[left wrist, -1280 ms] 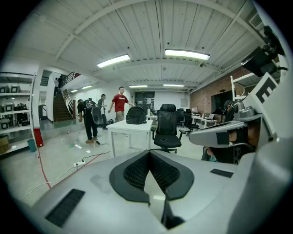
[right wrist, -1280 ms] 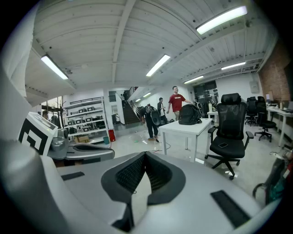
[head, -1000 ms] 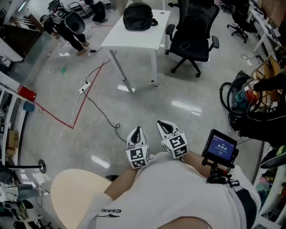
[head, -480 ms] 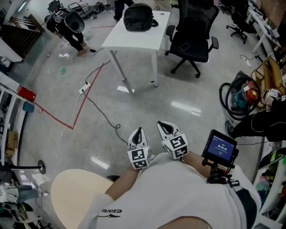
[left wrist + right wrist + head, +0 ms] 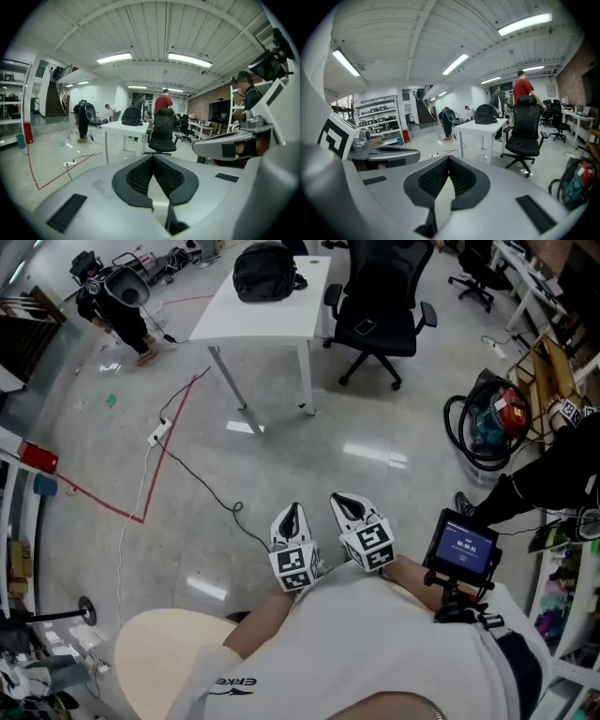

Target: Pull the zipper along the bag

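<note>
A glossy grey floor [image 5: 309,474] fills the head view, crossed by red tape [image 5: 169,446] at left. A white table [image 5: 281,320] and a black office chair [image 5: 380,315] stand near the upper edge. Strip lights [image 5: 190,59] line the white ceiling [image 5: 150,28].

1. My bag [image 5: 264,259], at eleven o'clock, is black, on a white table [image 5: 272,310].
2. The chair [image 5: 380,310] at twelve o'clock is black.
3. My left gripper [image 5: 292,513] and right gripper [image 5: 344,502] are white and black, each bearing black-and-white square markers.
4. Red tape [image 5: 164,442] lines the grey floor [image 5: 375,474] at ten o'clock.
</note>
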{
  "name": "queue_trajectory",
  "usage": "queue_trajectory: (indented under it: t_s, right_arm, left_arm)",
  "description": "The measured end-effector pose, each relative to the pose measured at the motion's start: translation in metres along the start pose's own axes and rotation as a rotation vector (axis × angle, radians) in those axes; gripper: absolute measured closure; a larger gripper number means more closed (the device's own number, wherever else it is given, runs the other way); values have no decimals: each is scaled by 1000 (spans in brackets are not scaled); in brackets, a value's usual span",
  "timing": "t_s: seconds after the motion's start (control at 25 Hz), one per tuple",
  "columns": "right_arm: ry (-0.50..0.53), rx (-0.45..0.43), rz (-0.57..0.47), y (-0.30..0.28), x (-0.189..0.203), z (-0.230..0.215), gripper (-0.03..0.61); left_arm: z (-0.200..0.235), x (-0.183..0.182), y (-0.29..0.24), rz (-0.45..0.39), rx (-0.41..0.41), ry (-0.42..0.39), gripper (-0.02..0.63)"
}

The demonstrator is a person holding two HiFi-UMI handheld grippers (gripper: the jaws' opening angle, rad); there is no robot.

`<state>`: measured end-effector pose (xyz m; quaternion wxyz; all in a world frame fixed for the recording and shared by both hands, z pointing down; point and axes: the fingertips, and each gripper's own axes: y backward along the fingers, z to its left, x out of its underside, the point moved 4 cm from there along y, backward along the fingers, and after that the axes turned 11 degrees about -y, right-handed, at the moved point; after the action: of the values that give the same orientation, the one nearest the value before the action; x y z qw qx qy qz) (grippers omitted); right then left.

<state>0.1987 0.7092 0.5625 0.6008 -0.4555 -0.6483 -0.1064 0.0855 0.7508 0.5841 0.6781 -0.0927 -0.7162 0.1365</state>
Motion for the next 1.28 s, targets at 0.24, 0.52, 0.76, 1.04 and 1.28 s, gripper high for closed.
queue_trajectory:
  t_s: [0.24,0.52,0.76,1.04,1.28]
  right_arm:
    - [-22,33,-10,-7,-11,-22,575]
    - [-40,30,-31,-32,-39,-89,575]
    - [-61,51,-73,-44,-75,-147,575]
    - [-101,54,-88,-54,-101,-221,575]
    - [-132,65,-90,-56,-113,-275,574]
  left_arm:
    - [-8,-10,-26,6,46,-16,611]
    - [-28,-36,-101,9,60,-56,611]
    - [-46,-73,-159,-14,75,-90,611]
    - [-79,-104,-227,-1,74,-110,611]
    - [-109,-118,-273,19,88,-120,611]
